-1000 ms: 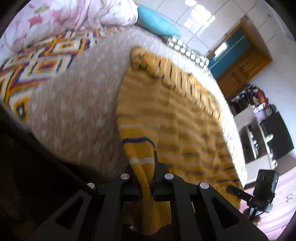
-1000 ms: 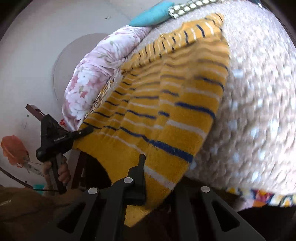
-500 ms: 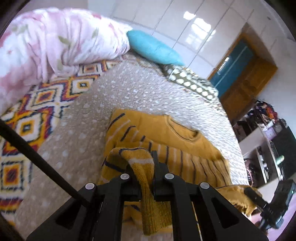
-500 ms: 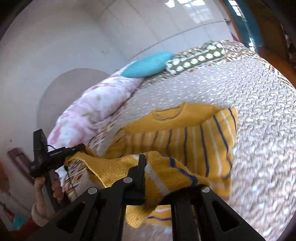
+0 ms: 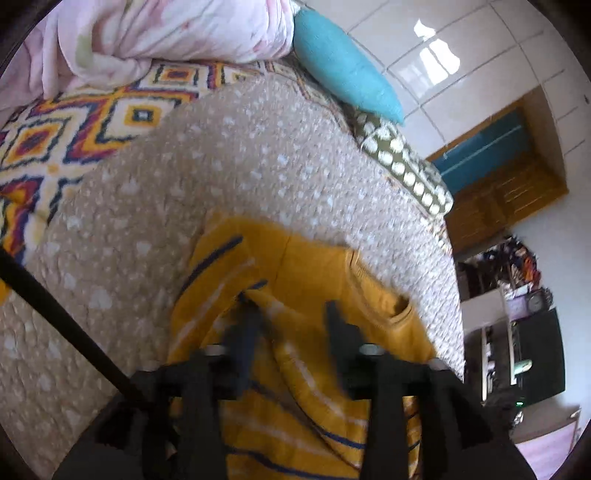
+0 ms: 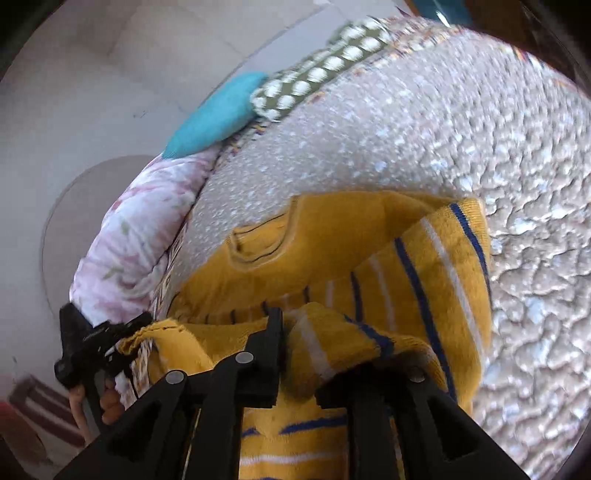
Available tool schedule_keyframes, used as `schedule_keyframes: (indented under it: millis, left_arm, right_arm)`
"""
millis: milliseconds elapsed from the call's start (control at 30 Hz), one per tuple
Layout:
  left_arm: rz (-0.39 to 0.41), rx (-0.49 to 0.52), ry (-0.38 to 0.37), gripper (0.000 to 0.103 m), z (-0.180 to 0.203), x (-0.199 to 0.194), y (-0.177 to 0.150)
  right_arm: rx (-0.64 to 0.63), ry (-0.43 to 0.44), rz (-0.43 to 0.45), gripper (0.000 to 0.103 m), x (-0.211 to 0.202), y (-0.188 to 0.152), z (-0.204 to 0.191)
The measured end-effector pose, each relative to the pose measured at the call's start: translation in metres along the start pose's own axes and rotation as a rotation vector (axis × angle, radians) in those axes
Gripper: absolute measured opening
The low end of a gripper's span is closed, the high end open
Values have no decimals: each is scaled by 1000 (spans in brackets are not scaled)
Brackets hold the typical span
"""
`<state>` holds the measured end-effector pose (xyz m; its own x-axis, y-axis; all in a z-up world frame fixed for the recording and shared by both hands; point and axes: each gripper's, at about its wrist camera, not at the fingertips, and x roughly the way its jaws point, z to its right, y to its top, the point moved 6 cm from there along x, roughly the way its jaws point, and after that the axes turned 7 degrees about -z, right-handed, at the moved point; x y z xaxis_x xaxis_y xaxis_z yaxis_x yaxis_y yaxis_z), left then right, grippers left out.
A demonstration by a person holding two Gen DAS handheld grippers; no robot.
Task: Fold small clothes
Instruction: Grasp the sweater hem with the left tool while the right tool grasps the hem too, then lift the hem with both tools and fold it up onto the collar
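Sweater (image 5: 306, 266) folded on bedspread (image 5: 147, 206) — both hand-held grippers' jaws just opening, letting go.

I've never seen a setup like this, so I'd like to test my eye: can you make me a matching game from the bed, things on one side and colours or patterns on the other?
Things:
1. sweater
2. pillow
3. quilt
4. blanket

Looks:
A. pink with flowers
B. plain turquoise
C. beige with pale spots
D. mustard yellow with navy and white stripes

Pairs: 1-D, 2-B, 3-A, 4-C
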<state>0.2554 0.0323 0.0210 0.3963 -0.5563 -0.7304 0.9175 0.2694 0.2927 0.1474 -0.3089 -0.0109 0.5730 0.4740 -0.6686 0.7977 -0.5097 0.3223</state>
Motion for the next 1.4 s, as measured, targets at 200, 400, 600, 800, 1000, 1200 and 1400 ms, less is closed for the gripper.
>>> schedule_keyframes:
  millis: [200, 400, 600, 800, 1000, 1200, 1400]
  left_arm:
    - [97, 18, 48, 69, -2, -28, 21]
    - [95, 87, 120, 71, -10, -47, -10]
    - [132, 162, 291, 72, -36, -62, -59]
    - [155, 158, 430, 81, -75, -63, -104]
    - [166, 183, 434, 85, -96, -46, -126]
    - [151, 234, 462, 96, -91, -36, -129]
    - [214, 187, 348, 96, -94, -51, -132]
  right_arm:
    - [150, 102, 31, 48, 7, 21, 12]
    - [198, 80, 98, 59, -6, 41, 16]
    - [142, -29, 149, 68, -42, 41, 17]
    - [-162, -189, 98, 54, -62, -28, -18]
    - [-288, -348, 1, 28, -53, -81, 13]
    - [-244, -670, 123, 41, -95, -70, 39]
    - [-436, -484, 99, 41, -78, -97, -58]
